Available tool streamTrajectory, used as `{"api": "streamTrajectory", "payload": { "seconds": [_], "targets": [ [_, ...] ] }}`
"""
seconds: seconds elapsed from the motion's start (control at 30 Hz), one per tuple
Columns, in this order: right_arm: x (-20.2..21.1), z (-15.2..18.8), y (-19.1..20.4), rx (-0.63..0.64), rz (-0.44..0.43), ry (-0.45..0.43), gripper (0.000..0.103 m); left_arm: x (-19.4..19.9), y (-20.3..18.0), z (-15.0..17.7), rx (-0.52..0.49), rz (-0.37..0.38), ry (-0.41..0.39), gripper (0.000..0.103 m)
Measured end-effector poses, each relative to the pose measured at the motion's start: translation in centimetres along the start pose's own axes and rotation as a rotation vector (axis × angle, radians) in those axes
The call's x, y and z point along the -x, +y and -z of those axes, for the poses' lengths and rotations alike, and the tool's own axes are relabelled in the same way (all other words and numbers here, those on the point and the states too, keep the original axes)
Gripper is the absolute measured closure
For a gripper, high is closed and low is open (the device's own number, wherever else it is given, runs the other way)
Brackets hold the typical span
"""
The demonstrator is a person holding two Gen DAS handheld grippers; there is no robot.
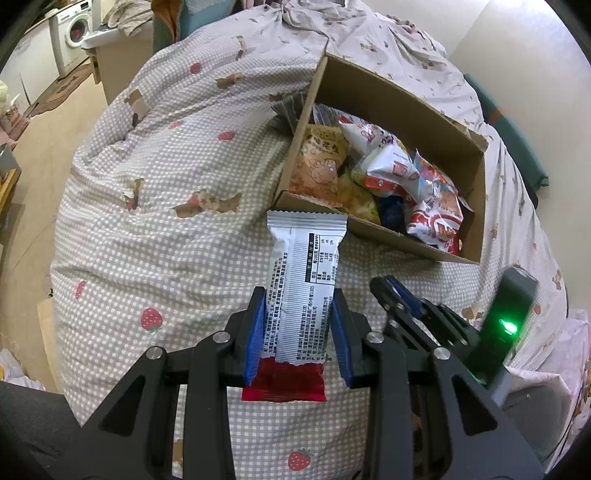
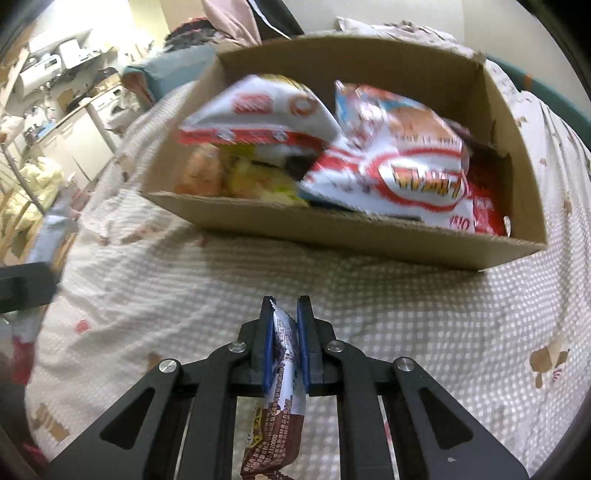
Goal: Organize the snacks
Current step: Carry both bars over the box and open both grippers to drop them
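My left gripper [image 1: 298, 295] is shut on a long silver and red snack bar [image 1: 304, 280] that stands up between the blue pads, just short of the cardboard box [image 1: 373, 229]. The box holds several snack bags [image 1: 388, 170]. My right gripper [image 2: 284, 306] is shut on a brown and white snack packet [image 2: 282, 384], held edge-on above the bed, in front of the same box [image 2: 332, 229] with its red and white bags [image 2: 406, 173]. The right gripper also shows in the left wrist view [image 1: 391, 288], to the right of the bar.
The box sits on a bed with a checked strawberry quilt [image 1: 166, 240]. A dark striped packet [image 1: 290, 110] lies outside the box's left wall. A washing machine [image 1: 74, 33] and cupboards stand at the far left. A wall runs along the right.
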State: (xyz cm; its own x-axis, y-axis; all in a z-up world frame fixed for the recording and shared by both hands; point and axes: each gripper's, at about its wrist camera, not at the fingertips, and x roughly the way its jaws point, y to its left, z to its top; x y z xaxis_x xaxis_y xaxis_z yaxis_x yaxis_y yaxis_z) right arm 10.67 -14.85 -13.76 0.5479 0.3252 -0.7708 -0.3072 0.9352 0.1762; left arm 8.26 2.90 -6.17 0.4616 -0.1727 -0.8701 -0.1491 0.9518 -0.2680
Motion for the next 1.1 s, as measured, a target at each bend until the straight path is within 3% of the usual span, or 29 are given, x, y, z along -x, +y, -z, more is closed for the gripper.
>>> {"api": "streamTrajectory", "payload": {
  "seconds": [0.27, 0.63, 1.1],
  "targets": [
    [5.0, -2.0, 0.9, 0.026, -0.070, -0.058, 0.091, 1.4, 0.0, -0.3, -0.016, -0.023, -0.063, 0.074],
    [7.4, -5.6, 0.2, 0.060, -0.111, -0.118, 0.091, 2.2, -0.9, -2.4, -0.034, -0.045, -0.110, 0.074],
    [6.9, -10.8, -5.5, -0.041, -0.179, -0.190, 0.091, 1.1, -6.3, -9.3, -0.188, -0.044, -0.171, 0.074]
  ]
}}
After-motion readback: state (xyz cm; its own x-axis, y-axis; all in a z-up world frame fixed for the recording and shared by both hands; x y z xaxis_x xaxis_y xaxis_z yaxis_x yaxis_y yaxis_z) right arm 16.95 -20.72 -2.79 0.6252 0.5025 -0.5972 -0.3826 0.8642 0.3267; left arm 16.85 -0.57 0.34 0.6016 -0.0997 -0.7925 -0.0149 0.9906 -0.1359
